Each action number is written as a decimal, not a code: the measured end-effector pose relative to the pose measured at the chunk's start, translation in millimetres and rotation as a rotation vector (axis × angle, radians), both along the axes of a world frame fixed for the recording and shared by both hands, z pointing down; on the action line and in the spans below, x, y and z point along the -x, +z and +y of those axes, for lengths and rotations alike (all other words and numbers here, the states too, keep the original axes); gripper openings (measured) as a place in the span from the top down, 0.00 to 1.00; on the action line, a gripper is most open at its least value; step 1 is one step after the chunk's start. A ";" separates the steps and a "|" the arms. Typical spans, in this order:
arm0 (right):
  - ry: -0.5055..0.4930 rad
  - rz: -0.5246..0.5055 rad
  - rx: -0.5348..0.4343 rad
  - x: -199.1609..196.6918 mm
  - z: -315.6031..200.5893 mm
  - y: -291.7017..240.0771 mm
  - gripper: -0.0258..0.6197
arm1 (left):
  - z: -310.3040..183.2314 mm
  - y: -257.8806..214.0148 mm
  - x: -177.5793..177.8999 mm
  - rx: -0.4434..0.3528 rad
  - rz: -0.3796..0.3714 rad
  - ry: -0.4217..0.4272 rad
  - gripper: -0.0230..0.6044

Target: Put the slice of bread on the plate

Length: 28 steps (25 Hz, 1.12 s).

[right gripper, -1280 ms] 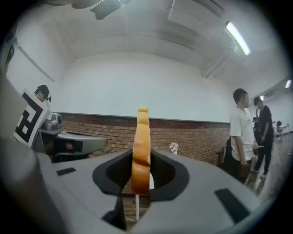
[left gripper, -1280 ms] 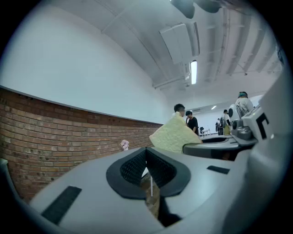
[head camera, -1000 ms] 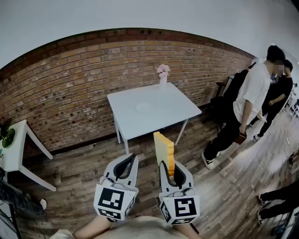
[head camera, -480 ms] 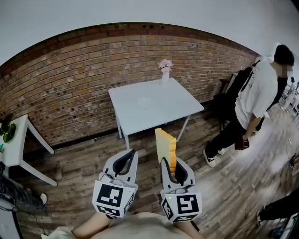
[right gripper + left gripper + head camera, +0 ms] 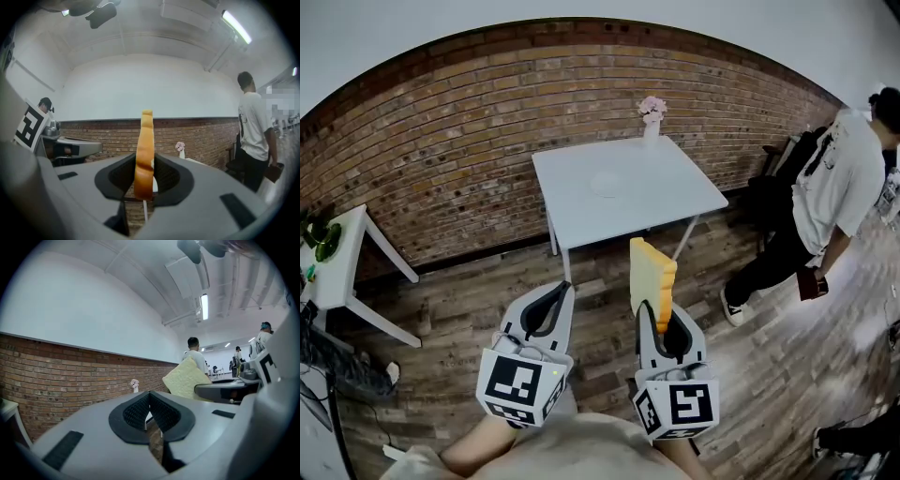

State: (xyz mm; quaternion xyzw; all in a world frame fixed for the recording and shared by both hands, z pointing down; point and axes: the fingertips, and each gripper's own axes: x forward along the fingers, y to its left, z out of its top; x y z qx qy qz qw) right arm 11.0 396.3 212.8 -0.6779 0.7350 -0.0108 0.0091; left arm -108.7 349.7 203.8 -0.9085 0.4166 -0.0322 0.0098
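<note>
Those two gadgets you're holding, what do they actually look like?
They are a matching pair. The left gripper and right gripper are pale grey plastic, each with two curved jaws lined with black ribbed pads. At the back of each sits a white cube printed with black square markers. No cables show on either.

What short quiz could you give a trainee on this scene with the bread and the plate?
1. Which gripper holds the bread?
2. Fill in: the plate sits on the white ___.
3. True or false: the bread is already on the plate.

Key:
1. The right gripper.
2. table
3. False. It is upright in the gripper, well short of the table.
</note>
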 end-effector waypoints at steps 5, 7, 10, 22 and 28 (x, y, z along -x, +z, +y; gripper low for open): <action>0.002 -0.001 -0.007 -7.3 -1.2 7.8 0.80 | -2.9 7.2 -2.9 -0.008 0.003 -0.008 0.95; 0.001 0.002 -0.005 -10.5 -12.2 6.7 0.80 | -13.9 6.8 -5.2 -0.003 0.008 -0.011 0.95; 0.006 0.011 -0.004 -13.4 -31.1 2.4 0.80 | -34.0 3.9 -6.3 -0.001 0.020 -0.013 0.95; 0.029 0.024 -0.016 -20.3 -83.5 12.8 0.80 | -93.6 16.3 -12.7 -0.007 0.044 0.004 0.95; 0.044 0.039 0.002 -24.4 -139.4 11.5 0.81 | -154.2 17.8 -20.4 0.013 0.064 0.026 0.95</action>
